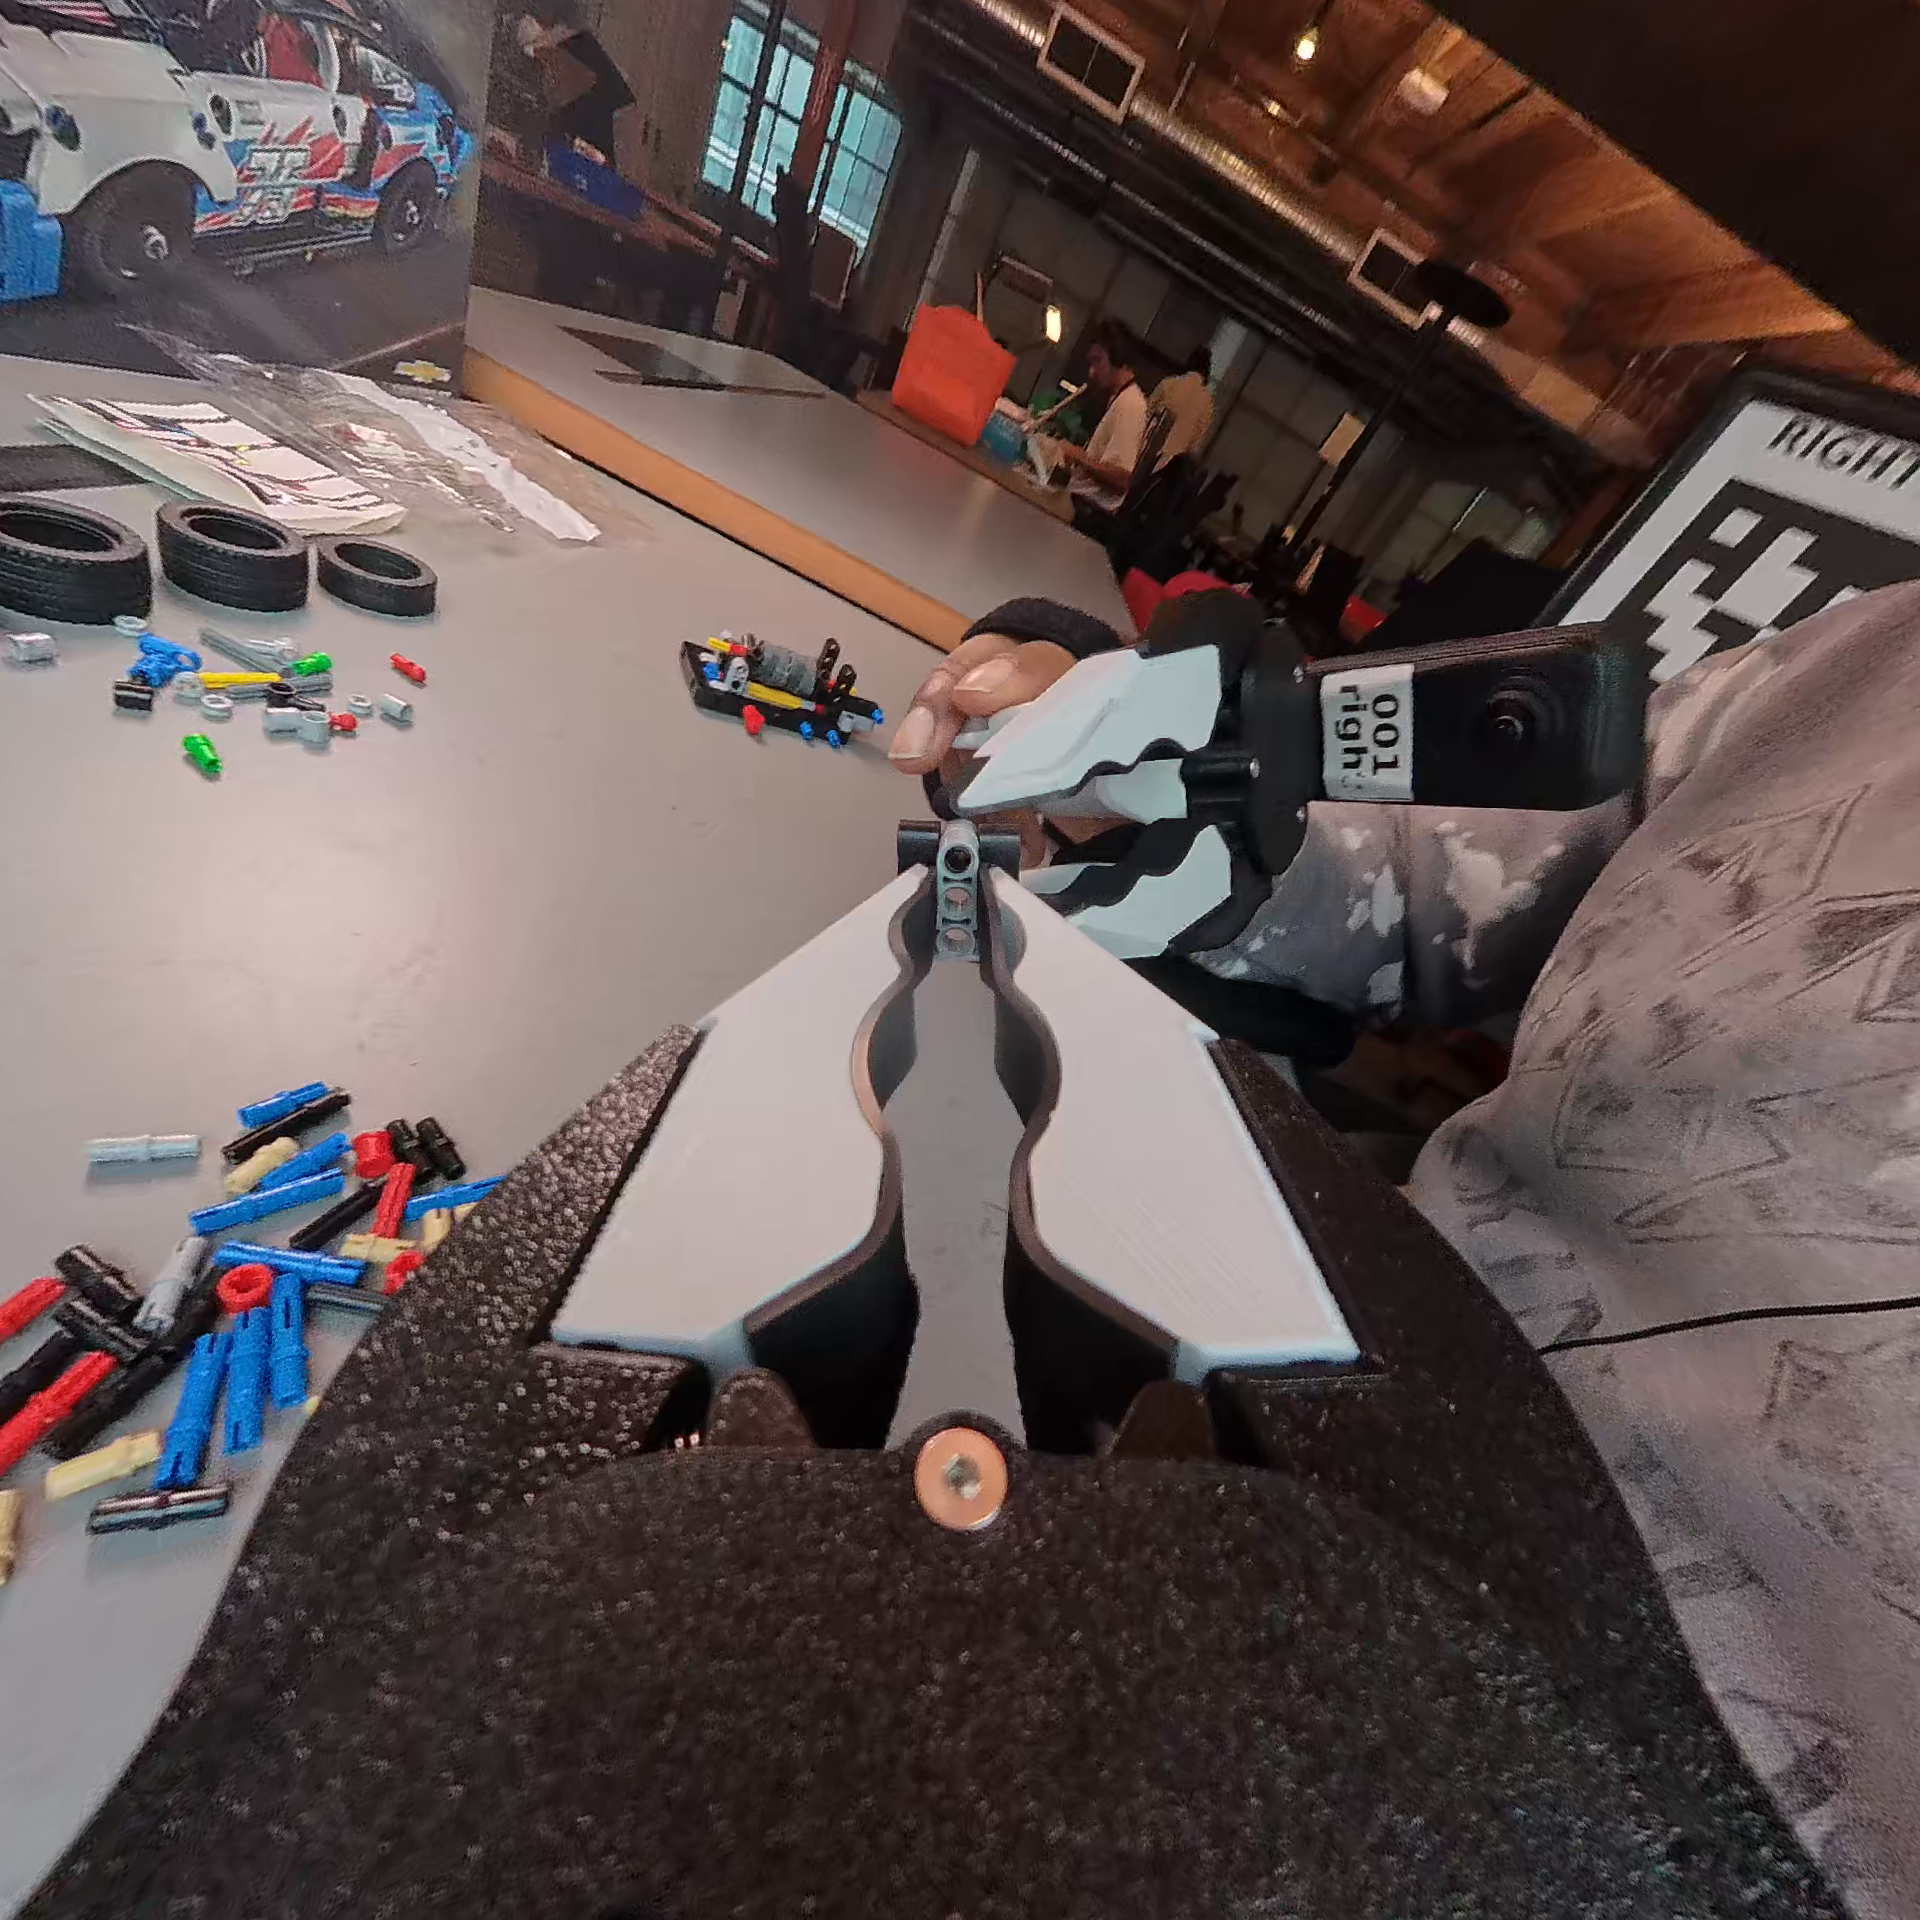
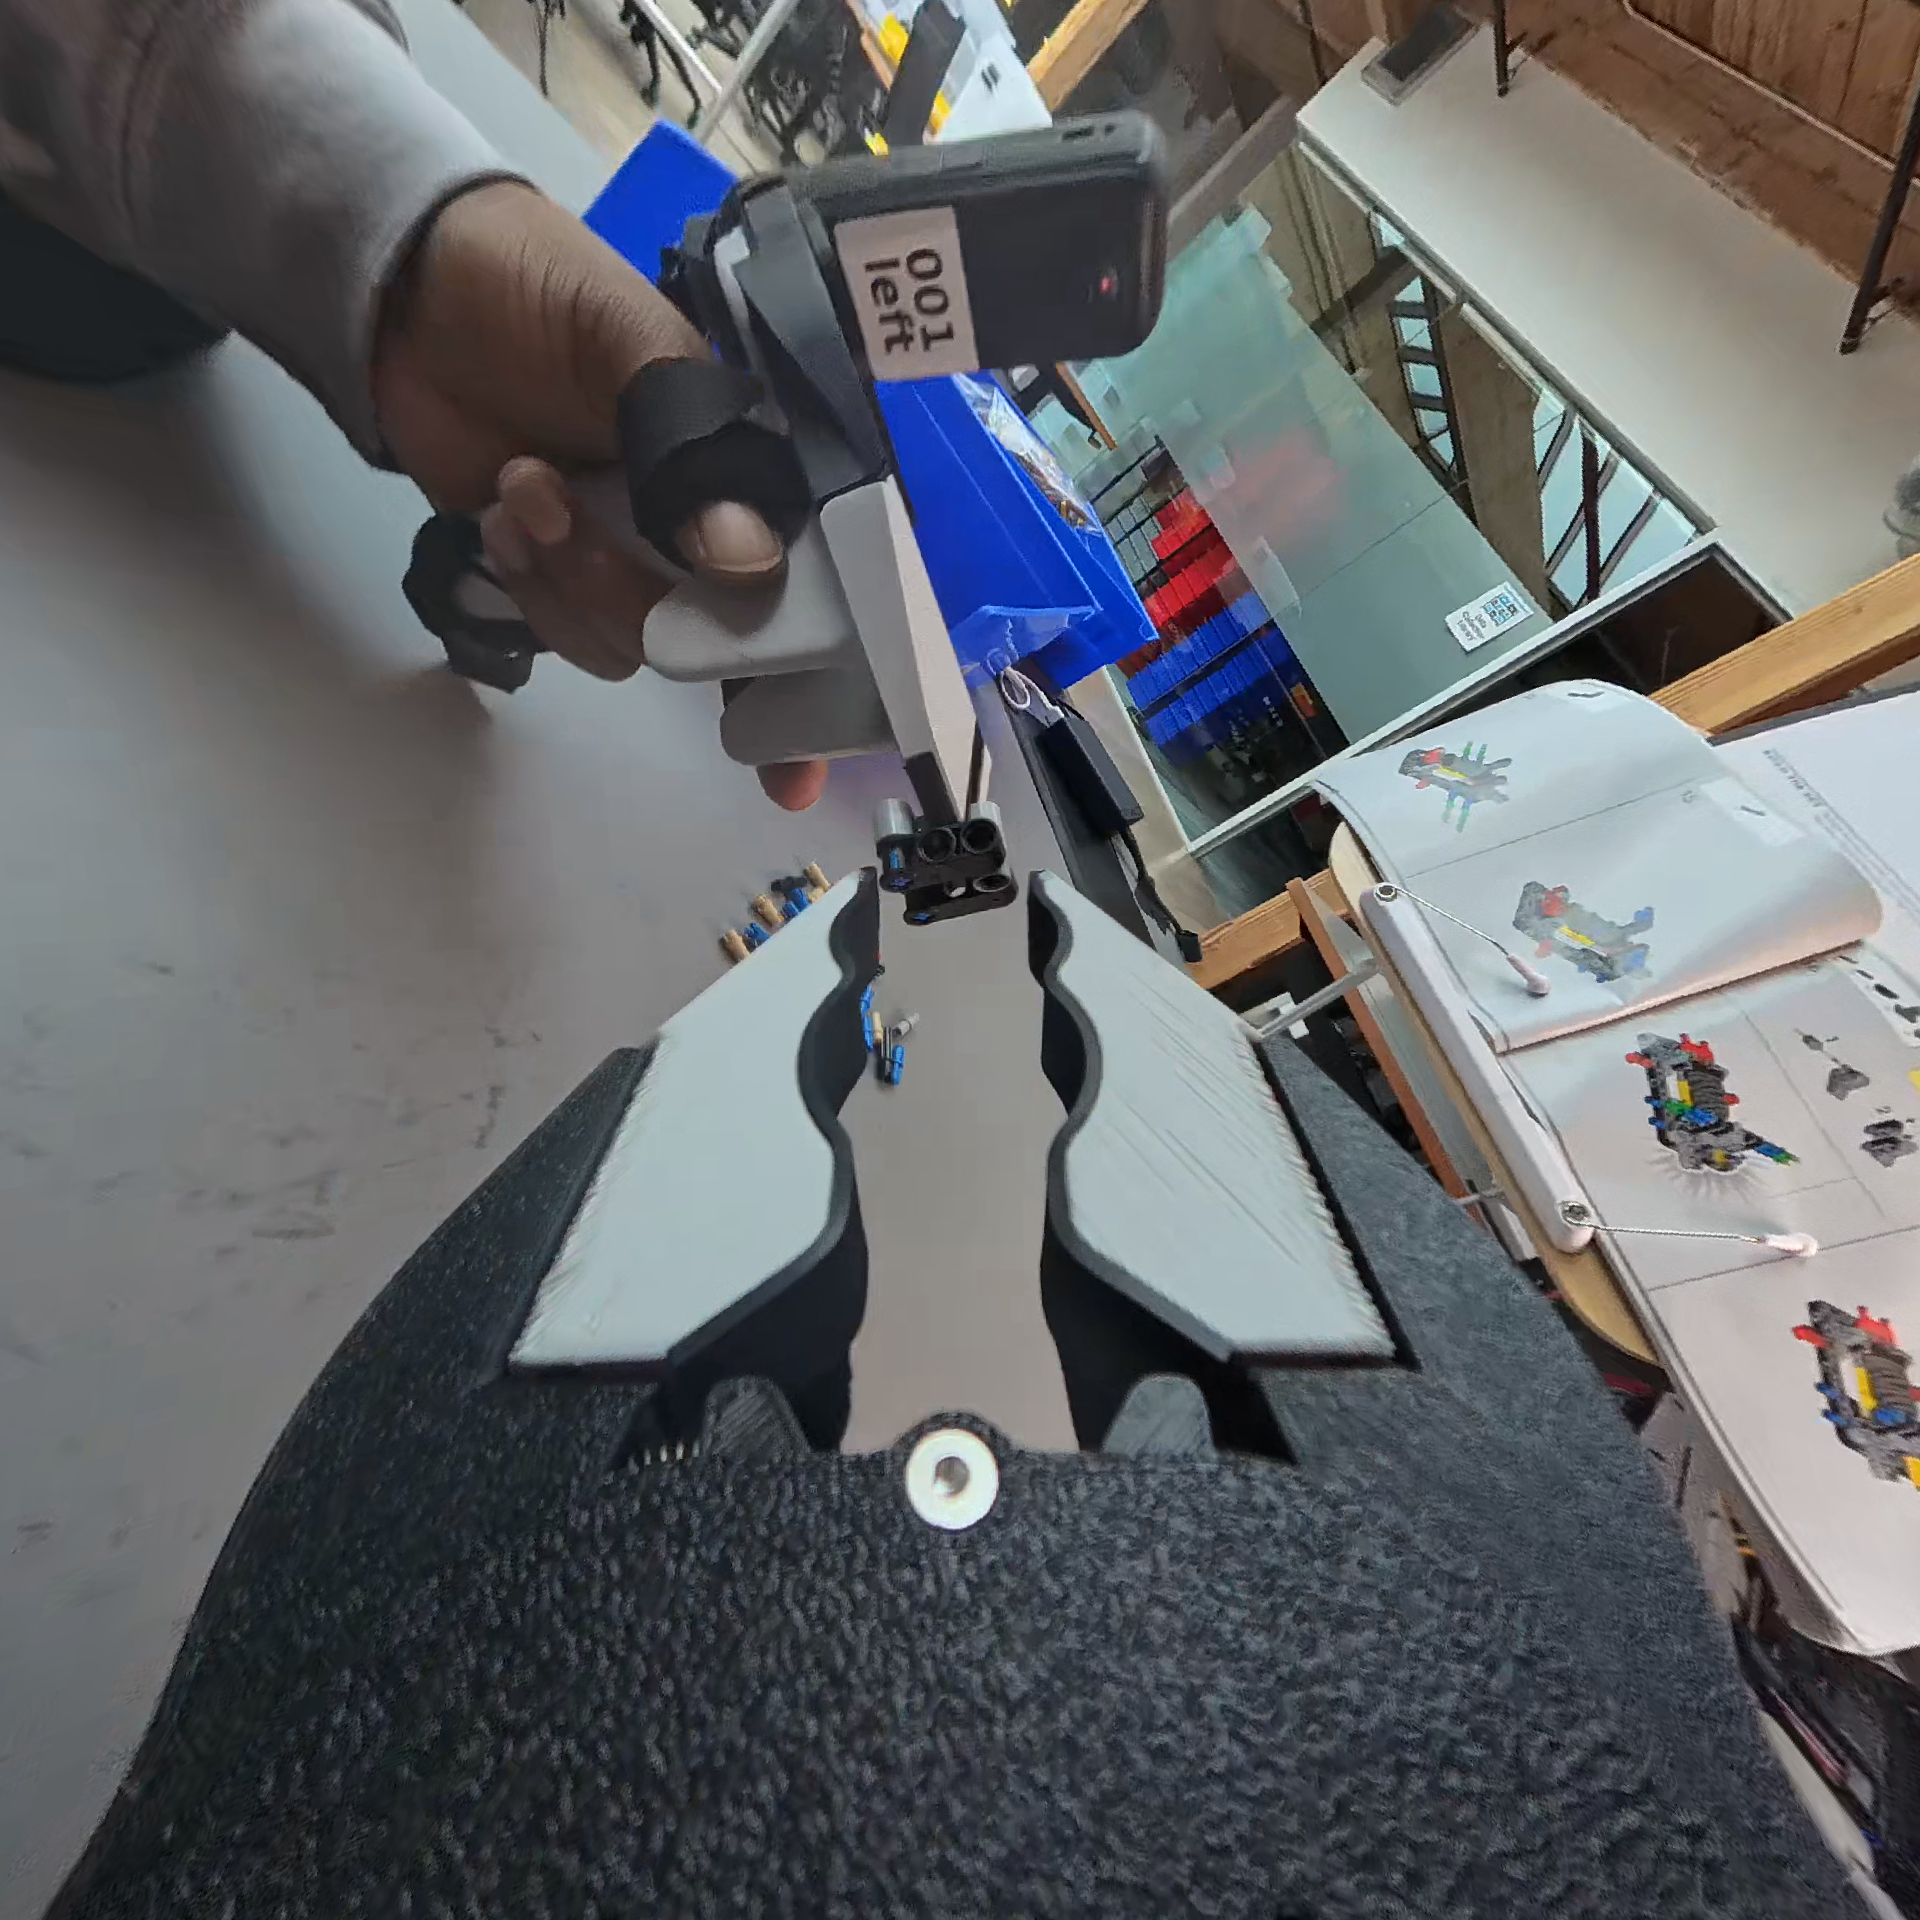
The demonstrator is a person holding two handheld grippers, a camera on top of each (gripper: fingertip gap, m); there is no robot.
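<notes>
Left tongs point(image 1: 957, 902) clamped on small grey-and-black pinned brick assembly point(image 1: 957, 883), frame centre, raised off grey tabletop point(image 1: 520, 883) for access. Right tongs point(image 2: 951, 883) parted, empty, tips flanking assembly.

We see three black rubber tyres point(image 1: 208, 561) far left on the grey tabletop point(image 1: 499, 894), loose plastic pins point(image 1: 249, 1278) nearer us, a small part-built brick frame point(image 1: 779, 691) between them and the right tool point(image 1: 997, 790). In the right wrist view, an open instruction booklet point(image 2: 1621, 935) lies right.
</notes>
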